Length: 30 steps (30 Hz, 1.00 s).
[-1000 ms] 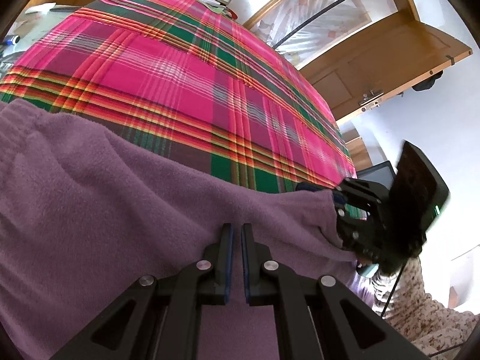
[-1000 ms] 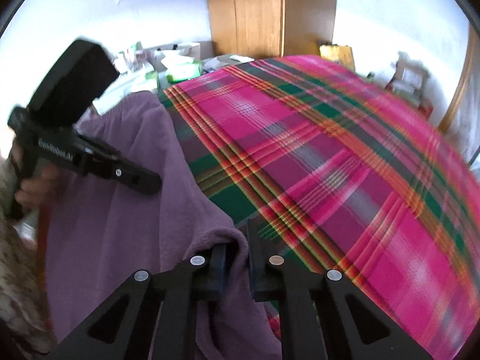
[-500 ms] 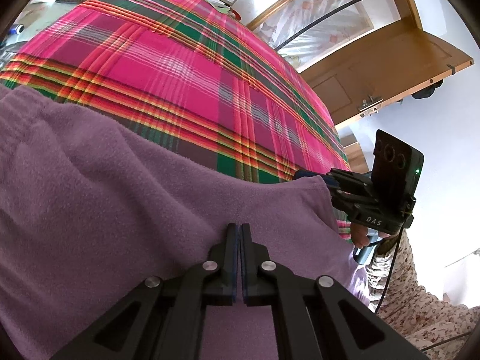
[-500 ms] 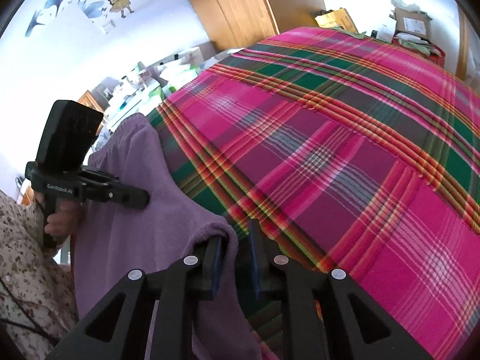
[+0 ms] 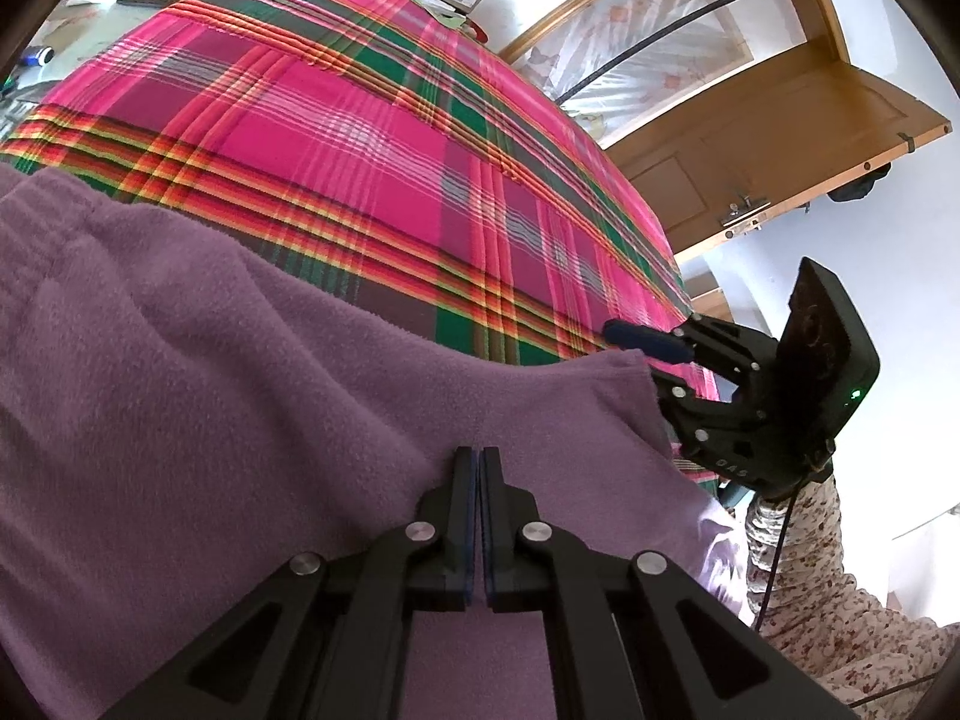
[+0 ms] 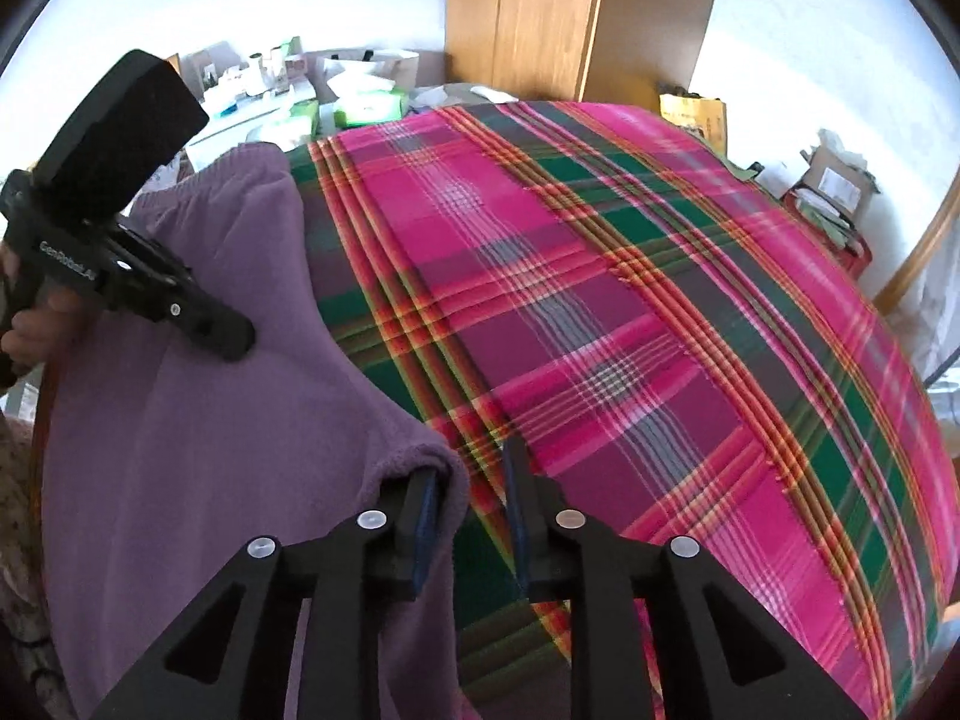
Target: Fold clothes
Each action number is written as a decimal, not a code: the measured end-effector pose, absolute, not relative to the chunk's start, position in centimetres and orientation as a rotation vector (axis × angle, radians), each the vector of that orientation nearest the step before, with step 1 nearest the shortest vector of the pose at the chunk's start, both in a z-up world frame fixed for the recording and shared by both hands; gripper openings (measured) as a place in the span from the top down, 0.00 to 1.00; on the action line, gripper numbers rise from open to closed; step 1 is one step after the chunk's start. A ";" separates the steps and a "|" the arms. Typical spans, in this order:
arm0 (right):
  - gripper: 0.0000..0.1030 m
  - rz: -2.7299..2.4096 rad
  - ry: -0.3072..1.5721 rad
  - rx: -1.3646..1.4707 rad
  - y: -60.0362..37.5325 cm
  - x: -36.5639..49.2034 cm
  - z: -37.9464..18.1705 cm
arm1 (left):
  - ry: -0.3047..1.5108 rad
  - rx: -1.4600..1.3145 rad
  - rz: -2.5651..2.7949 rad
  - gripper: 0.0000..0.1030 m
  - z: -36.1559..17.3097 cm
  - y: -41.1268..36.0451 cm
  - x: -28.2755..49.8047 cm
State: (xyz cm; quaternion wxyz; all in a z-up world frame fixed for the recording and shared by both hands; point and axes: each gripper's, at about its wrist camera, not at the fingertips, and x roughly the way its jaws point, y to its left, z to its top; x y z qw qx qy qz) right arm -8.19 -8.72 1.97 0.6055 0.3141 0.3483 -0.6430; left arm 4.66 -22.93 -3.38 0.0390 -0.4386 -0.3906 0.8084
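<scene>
A: Entry. Purple fleece garment (image 5: 252,420) lies along the near edge of the bed, on the plaid bedspread (image 5: 336,138); part of it hangs over the side. One end looks like a gathered waistband, so probably trousers.

B: Left hand-held gripper (image 5: 478,468)?

A: Clenched, jaws together, fleece bunched at the tips. I read it as pinching the near edge of the cloth.

B: Right hand-held gripper (image 6: 468,498)?

A: Jaws have just been opening. The garment's corner drapes over one finger (image 6: 425,504), the other stands clear over the bedspread. Released, not pressing.

B: Step?

A: Laying out, I judge: the corner is let go and no fold made yet.

B: Next?

A: Probably slip the right finger out without dragging the corner, smooth the fleece, then take a fresh grip for the first fold.
</scene>
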 end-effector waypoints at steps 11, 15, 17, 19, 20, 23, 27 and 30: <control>0.76 -1.649 0.856 0.754 -5.5 -9.8 3.1 | -1.162 -1.376 2.513 0.98 -2.9 -22.5 4.4; 0.76 -1.629 0.633 0.854 -3.8 -10.5 4.1 | -1.163 -1.373 2.525 0.98 -2.9 -22.4 4.4; 0.76 -1.597 0.533 0.901 -3.5 -10.4 3.9 | -1.172 -1.372 2.528 0.98 -2.9 -22.4 4.4; 0.76 -1.563 0.446 0.928 -3.3 -10.2 3.8 | -1.172 -1.375 2.533 0.98 -2.9 -22.3 4.4; 0.76 -1.544 0.409 0.938 -3.3 -10.1 3.8 | -1.166 -1.378 2.538 0.98 -2.8 -22.2 4.4; 0.80 -1.510 0.363 0.944 -3.4 -9.4 3.8 | -1.160 -1.385 2.544 0.98 -2.7 -22.1 4.3; 0.87 -1.474 0.374 0.964 -4.1 -8.6 3.2 | -1.170 -1.381 2.542 0.98 -2.8 -22.2 4.3; 0.87 -1.448 0.398 0.985 -4.7 -8.3 2.3 | -1.173 -1.380 2.541 0.98 -2.8 -22.2 4.4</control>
